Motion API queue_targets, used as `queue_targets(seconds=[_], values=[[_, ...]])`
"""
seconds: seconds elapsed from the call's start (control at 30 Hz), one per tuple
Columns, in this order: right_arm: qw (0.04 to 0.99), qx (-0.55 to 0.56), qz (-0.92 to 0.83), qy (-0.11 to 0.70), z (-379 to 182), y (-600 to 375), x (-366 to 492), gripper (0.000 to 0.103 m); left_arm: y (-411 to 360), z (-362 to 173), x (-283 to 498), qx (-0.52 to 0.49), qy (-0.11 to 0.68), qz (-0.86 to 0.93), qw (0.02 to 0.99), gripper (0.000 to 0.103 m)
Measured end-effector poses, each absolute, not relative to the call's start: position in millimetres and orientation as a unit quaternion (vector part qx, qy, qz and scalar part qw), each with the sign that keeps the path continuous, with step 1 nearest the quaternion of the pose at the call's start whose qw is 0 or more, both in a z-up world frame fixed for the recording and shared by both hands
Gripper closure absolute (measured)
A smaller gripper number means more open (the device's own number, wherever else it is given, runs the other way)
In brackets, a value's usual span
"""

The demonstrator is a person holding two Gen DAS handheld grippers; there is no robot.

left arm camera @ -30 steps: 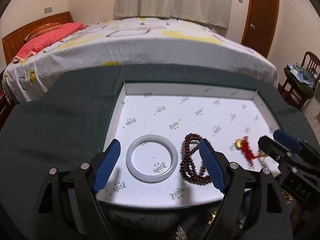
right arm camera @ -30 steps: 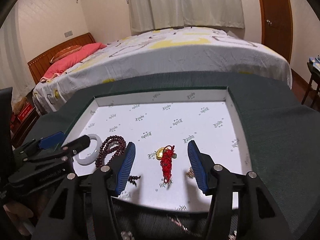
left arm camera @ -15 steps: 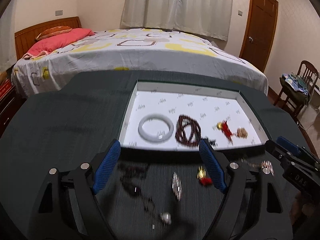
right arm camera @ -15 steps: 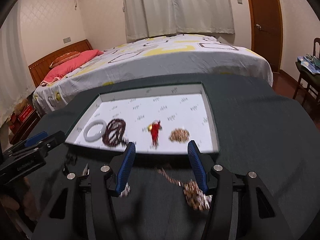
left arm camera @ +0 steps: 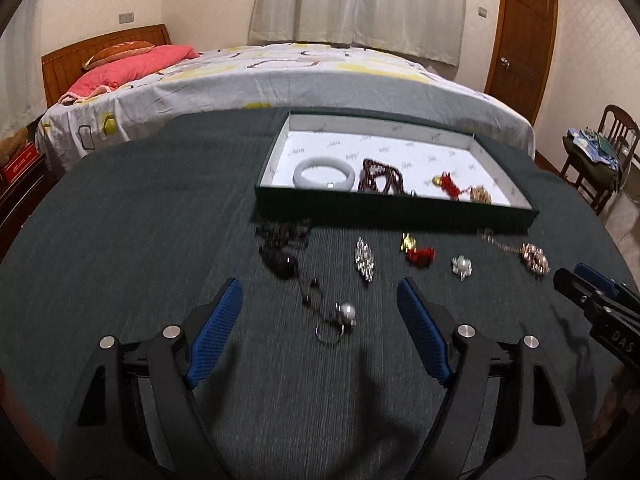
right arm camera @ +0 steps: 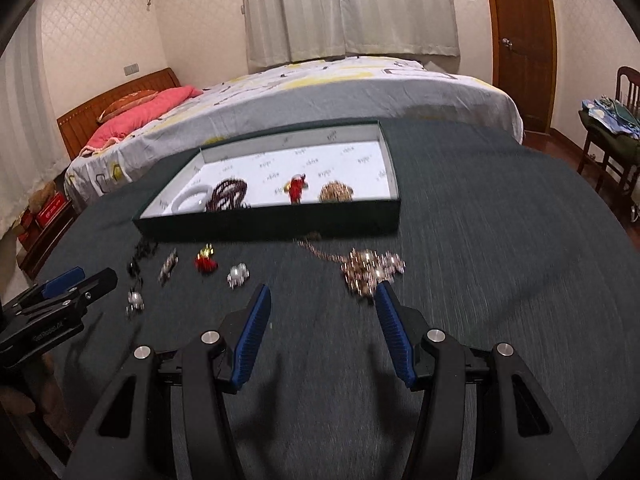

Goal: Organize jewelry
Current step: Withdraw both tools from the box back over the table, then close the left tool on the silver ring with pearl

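Both grippers are pulling back from the tray [left arm camera: 396,210]: the left gripper [left arm camera: 320,308], earlier over the white bangle [left arm camera: 324,173], and the right gripper [right arm camera: 322,304], earlier over the red charm [right arm camera: 296,189], are now hovering wide apart above loose pieces on the dark cloth [left arm camera: 140,248].

White letters "DAS" show on the black body of the right gripper [left arm camera: 582,285] at the left wrist view's edge. The black left gripper [right arm camera: 82,279] carries small white lettering too, blurred beyond reading. The dark green shallow box's white lining [left arm camera: 400,148] repeats a small printed logo, illegible.
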State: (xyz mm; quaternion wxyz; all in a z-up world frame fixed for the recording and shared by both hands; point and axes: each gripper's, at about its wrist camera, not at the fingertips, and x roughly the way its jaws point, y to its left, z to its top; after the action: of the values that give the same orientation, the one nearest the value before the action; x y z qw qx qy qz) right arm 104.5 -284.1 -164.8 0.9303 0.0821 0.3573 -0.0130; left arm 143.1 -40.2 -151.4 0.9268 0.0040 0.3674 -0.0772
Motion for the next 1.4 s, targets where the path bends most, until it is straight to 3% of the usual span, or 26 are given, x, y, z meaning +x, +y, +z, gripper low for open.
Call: queue_targets(seconds=[0.53,0.83,1.2,1.23,1.4], values=[[0.928,0.097,-0.006,0.359,-172,-284,99,0.049,-50,-178,149,0.008,0.405,-0.088,0.910,0.052],[0.926,0.108,-0.005,0.362,-178,-287,100,0.049,-56,-186,154,0.011,0.419,-0.099,0.903,0.076],[0.922,0.116,-0.005,0.368,-184,-291,102,0.049,-62,-182,149,0.013,0.411,-0.106,0.905,0.078],[0.922,0.117,-0.005,0.368,-184,-291,102,0.049,-63,-182,148,0.013,0.410,-0.108,0.906,0.091],[0.922,0.116,-0.005,0.370,-185,-291,102,0.049,-65,-181,148,0.015,0.412,-0.108,0.904,0.090]])
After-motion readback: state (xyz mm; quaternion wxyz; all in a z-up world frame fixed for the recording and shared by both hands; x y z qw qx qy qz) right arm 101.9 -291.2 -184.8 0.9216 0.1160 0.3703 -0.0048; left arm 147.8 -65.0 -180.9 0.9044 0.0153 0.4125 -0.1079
